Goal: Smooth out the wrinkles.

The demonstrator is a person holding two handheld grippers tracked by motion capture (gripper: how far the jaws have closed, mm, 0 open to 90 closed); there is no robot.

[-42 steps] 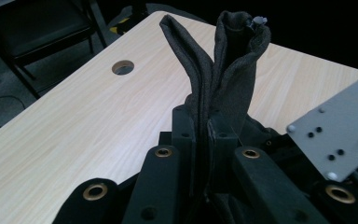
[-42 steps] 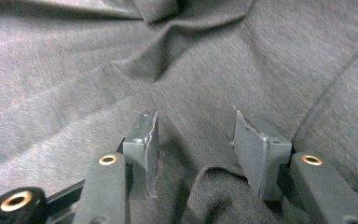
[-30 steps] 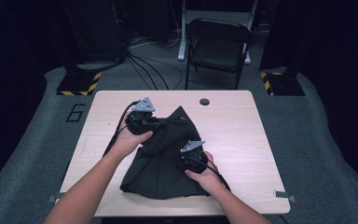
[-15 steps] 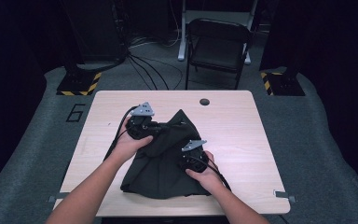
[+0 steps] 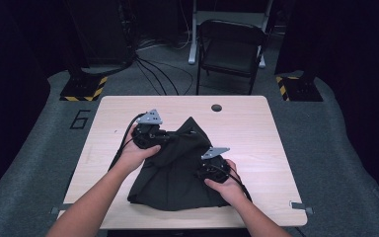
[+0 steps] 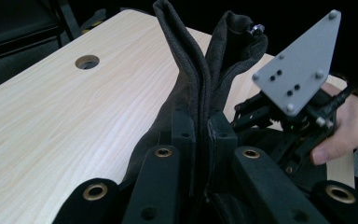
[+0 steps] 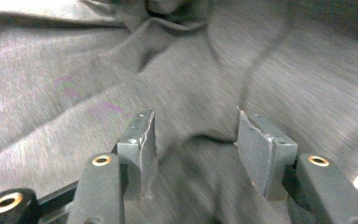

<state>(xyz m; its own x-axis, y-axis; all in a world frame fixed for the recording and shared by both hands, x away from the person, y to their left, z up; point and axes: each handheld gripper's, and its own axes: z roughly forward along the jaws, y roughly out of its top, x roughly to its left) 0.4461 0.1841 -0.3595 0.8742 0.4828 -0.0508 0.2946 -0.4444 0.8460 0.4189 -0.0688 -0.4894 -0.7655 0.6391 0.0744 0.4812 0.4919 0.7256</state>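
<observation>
a dark grey garment (image 5: 175, 170) is spread over the near middle of the wooden table (image 5: 256, 128), with one ridge of it pulled up toward the far edge. the left gripper (image 6: 200, 140) is clamped tight on that raised fold, the cloth standing upright between its jaws. the right gripper (image 7: 193, 140) is held over the garment's near right part; its jaws have just been opening, and they stand apart with a low hump of cloth between them that the pads do not press. the step is judged to be a regrip for folding or smoothing. the left pinch should be kept firm and the cloth taut, while the right jaws are set squarely over one clean edge before being closed, so that no extra layer is gathered.
</observation>
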